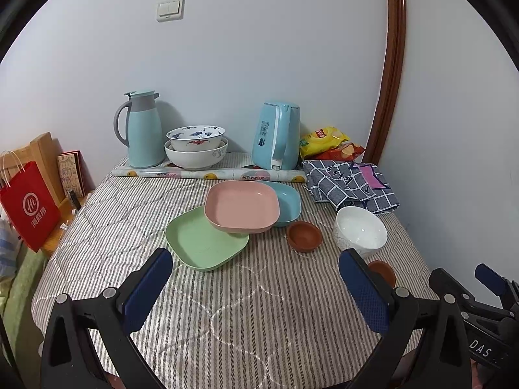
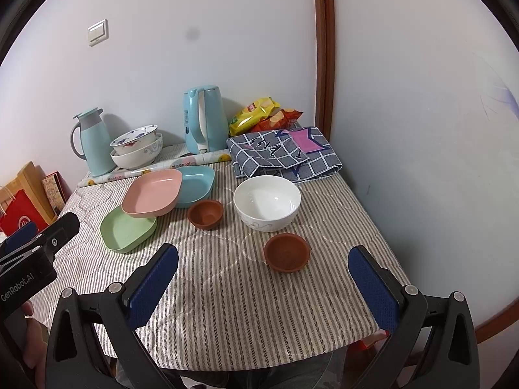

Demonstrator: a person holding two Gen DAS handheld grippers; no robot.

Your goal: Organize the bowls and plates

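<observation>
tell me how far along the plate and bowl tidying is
Barely started. Done: only two patterned bowls sit nested by the wall. In hand: nothing; left gripper and right gripper are open. Left: three overlapping plates, white bowl, two brown bowls.

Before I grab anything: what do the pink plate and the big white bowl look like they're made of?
Pink plate: likely plastic or wheat-straw composite, matte, with a thick rounded rim and no glare. White bowl: probably glazed ceramic or porcelain, glossy, with bright highlights inside and a grey scroll pattern outside.
</observation>
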